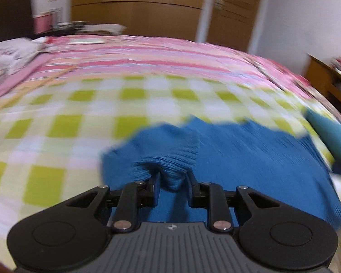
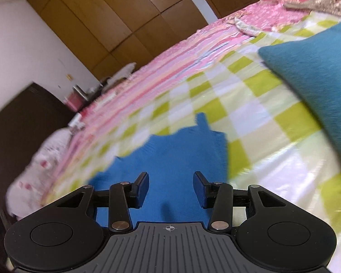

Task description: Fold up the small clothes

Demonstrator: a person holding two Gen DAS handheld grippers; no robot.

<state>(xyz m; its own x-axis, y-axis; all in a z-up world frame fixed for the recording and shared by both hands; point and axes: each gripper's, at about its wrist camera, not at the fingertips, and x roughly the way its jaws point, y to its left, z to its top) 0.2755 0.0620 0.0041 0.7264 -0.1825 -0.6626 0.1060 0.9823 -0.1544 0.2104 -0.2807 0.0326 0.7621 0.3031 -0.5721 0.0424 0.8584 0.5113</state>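
A small blue knit garment [image 1: 238,154] lies on the green-and-white checked cloth [image 1: 79,122] on the bed. My left gripper [image 1: 173,179] has a bunched fold of the blue garment between its fingers and is shut on it. In the right wrist view the same blue garment [image 2: 177,150] lies under and ahead of my right gripper [image 2: 170,183], which is open and empty just above it. A teal piece of clothing [image 2: 318,72] lies to the right of it and shows at the right edge of the left wrist view [image 1: 329,134].
A pink striped bedspread [image 1: 159,54] covers the bed beyond the checked cloth. A white printed pillow [image 1: 9,56] lies at the far left. Wooden wardrobes [image 2: 116,16] stand behind the bed, and a wooden side table [image 1: 329,82] stands at the right.
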